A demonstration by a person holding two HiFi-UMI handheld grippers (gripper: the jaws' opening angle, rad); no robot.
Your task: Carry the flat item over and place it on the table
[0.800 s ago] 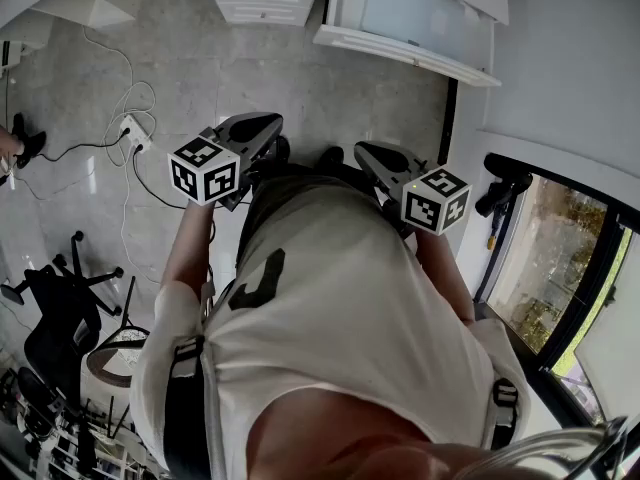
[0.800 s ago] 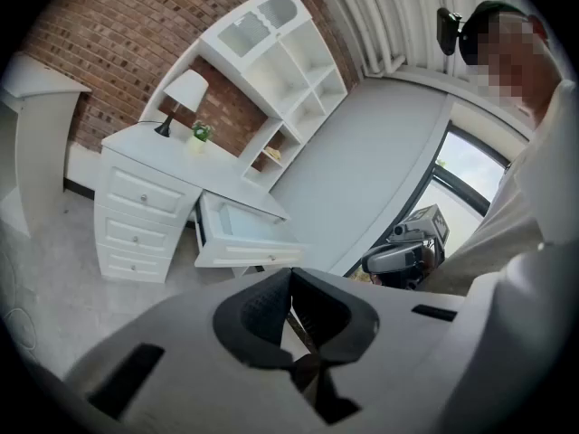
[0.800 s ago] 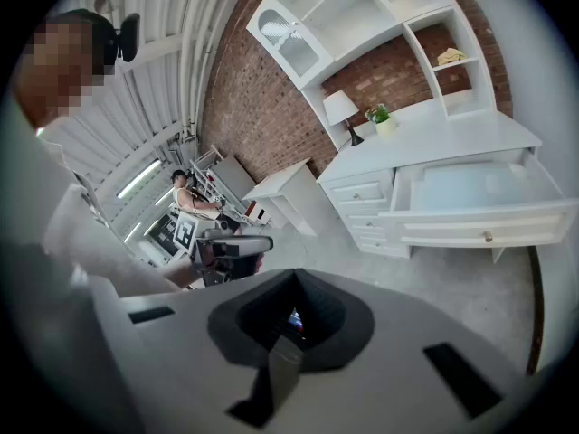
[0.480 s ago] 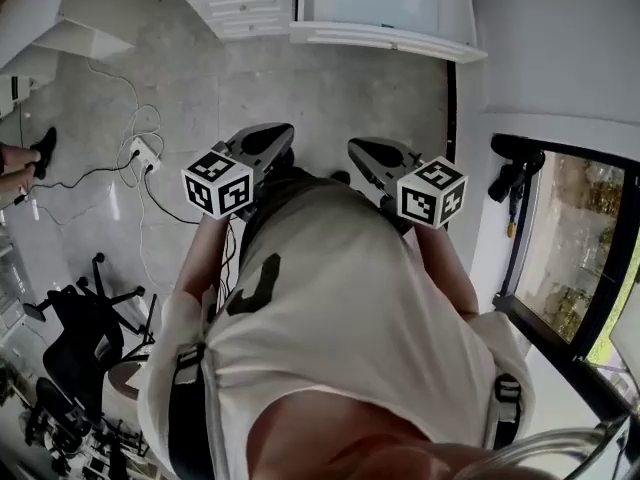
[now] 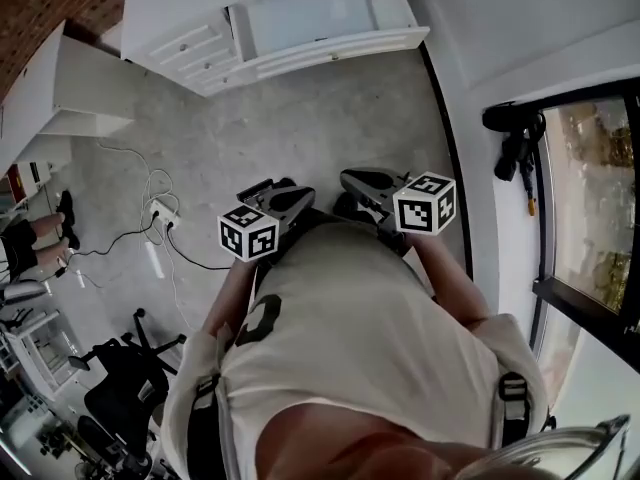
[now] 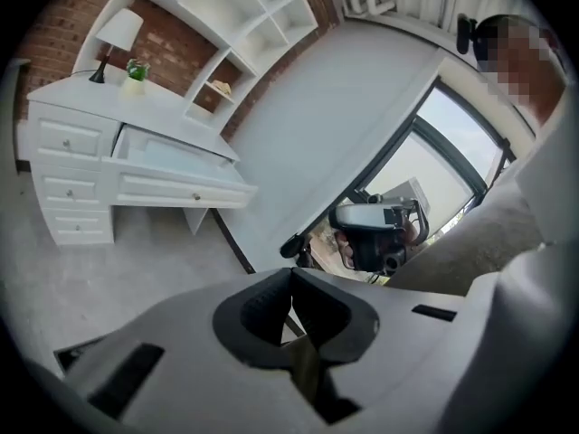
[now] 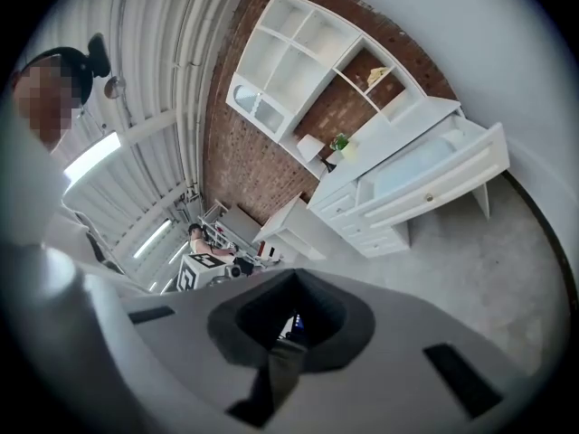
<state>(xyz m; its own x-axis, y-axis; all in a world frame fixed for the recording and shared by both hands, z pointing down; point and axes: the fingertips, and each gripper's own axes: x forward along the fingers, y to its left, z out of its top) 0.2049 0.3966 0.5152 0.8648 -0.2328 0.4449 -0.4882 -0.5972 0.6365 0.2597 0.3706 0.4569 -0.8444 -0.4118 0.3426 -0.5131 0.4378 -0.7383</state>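
Note:
Both grippers are held close in front of the person's white shirt (image 5: pixel 350 318), above the grey floor. My left gripper (image 5: pixel 268 188) with its marker cube (image 5: pixel 248 234) points ahead, and its jaws are shut. My right gripper (image 5: pixel 352 177) with its cube (image 5: pixel 425 204) is beside it, also shut. In the left gripper view the jaws (image 6: pixel 291 310) meet with nothing between them. The right gripper view shows the same (image 7: pixel 291 319). No flat item shows in any view. A white desk (image 5: pixel 300 18) with an open drawer stands ahead.
A power strip with cables (image 5: pixel 160 213) lies on the floor at left. A black office chair (image 5: pixel 125 388) stands lower left. A window (image 5: pixel 600 198) and a dark fixture (image 5: pixel 515 138) are on the right wall. White shelves (image 7: pixel 298 52) hang on brick above the desk.
The view has swung round: the white desk now fills the top and the window has slid to the right. Both grippers stay shut near the torso, and the left cube sits lower and further right.

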